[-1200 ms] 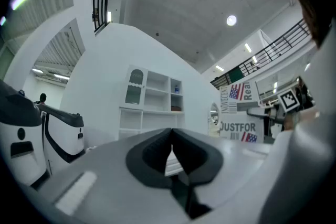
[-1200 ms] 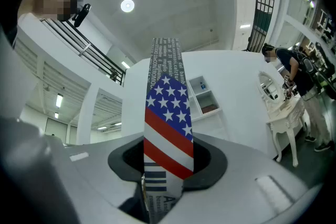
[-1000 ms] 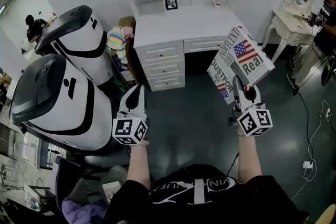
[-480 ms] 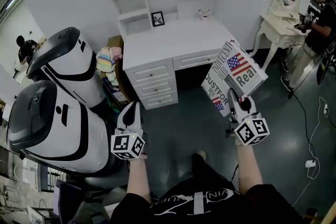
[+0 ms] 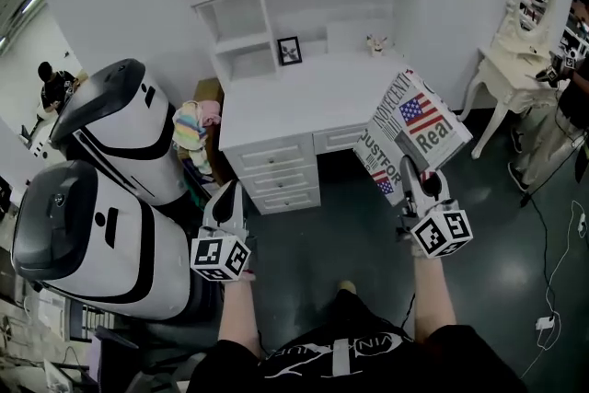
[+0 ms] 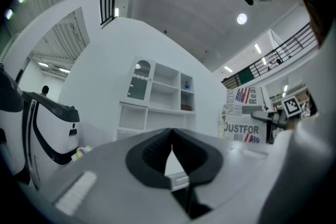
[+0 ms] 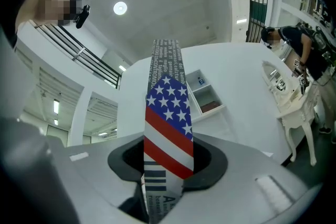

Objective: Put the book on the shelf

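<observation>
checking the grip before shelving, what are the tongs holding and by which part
The right tongs clamp the book by its lower edge, the flag-printed cover standing up above the jaws. The left tongs are shut on nothing.

"Real", "JUSTFOR" on book

Both forearms reach forward; left gripper jaws together, empty; right gripper clamps the book

Seemingly a mock bedroom: white desk-shelf unit, vanity table.
</observation>
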Available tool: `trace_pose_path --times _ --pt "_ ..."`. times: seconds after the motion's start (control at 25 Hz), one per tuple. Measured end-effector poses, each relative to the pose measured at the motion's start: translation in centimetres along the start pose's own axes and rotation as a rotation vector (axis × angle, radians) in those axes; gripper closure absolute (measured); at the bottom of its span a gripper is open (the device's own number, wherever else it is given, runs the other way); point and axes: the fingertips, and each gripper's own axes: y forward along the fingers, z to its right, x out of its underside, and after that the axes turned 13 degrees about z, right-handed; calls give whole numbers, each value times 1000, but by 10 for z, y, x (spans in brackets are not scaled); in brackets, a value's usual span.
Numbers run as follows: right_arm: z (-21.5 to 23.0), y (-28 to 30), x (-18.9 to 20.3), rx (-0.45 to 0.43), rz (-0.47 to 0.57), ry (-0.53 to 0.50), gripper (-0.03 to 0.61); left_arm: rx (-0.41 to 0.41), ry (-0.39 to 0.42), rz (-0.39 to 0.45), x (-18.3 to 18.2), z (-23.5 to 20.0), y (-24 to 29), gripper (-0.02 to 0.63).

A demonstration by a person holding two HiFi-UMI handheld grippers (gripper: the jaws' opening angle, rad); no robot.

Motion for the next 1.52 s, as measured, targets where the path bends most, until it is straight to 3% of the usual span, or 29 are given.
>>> trace_pose_path --times 0.52,1.04,1.4,1.52 --pt "98 159 44 -29 -54 49 420 -42 17 -23 38 -15 180 614" --pt "136 168 80 -61 -8 79 420 -29 32 24 86 -3 210 614" --pt "139 204 88 -89 -2 74 420 -17 27 54 92 -8 253 614" --pt "132 193 79 -123 10 71 420 -27 37 78 86 3 237 614"
